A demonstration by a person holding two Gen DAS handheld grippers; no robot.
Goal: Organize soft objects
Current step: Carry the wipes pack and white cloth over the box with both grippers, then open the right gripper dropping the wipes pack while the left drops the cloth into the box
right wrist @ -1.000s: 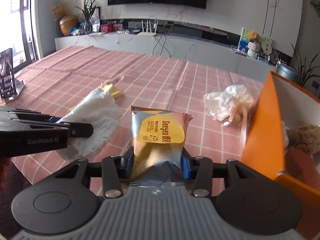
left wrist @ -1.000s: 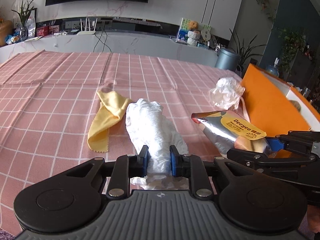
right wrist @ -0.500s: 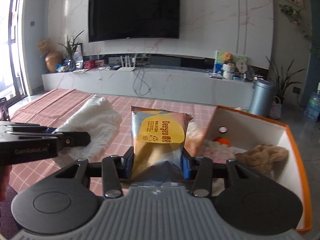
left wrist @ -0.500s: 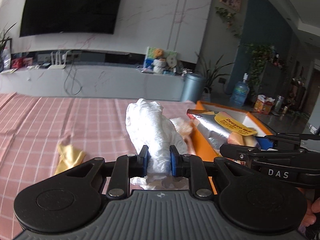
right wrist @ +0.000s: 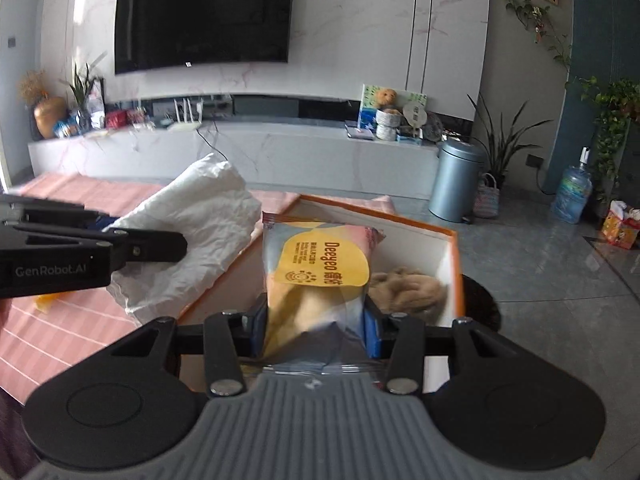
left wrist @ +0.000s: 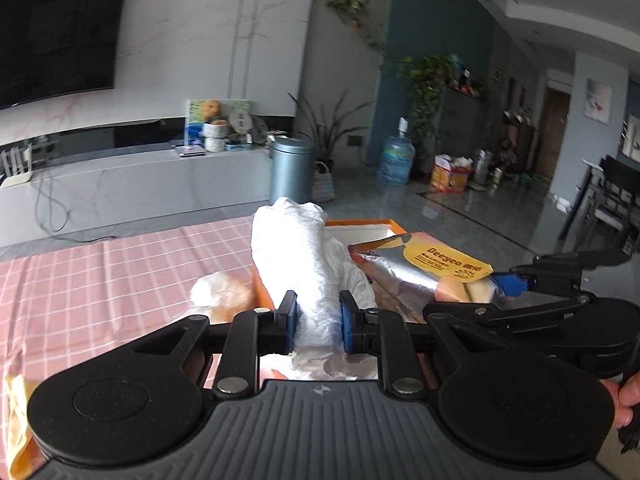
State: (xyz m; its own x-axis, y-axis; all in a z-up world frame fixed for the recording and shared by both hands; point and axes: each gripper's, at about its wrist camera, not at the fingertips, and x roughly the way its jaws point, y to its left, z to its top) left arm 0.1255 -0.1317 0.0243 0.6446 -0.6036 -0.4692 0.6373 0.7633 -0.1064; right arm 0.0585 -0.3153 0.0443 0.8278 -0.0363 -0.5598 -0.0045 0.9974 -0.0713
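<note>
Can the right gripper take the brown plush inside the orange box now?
Probably not: the right gripper is shut on the snack packet, which also hangs between it and the brown plush in the orange box.

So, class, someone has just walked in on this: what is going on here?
A person is tidying soft things with a handheld gripper in each hand. The left gripper is clamped on a crumpled white bag, and the right gripper is clamped on a Deeyeo snack packet. Both are held over the orange box at the edge of the pink checked tablecloth. A brown plush already lies inside.
</note>
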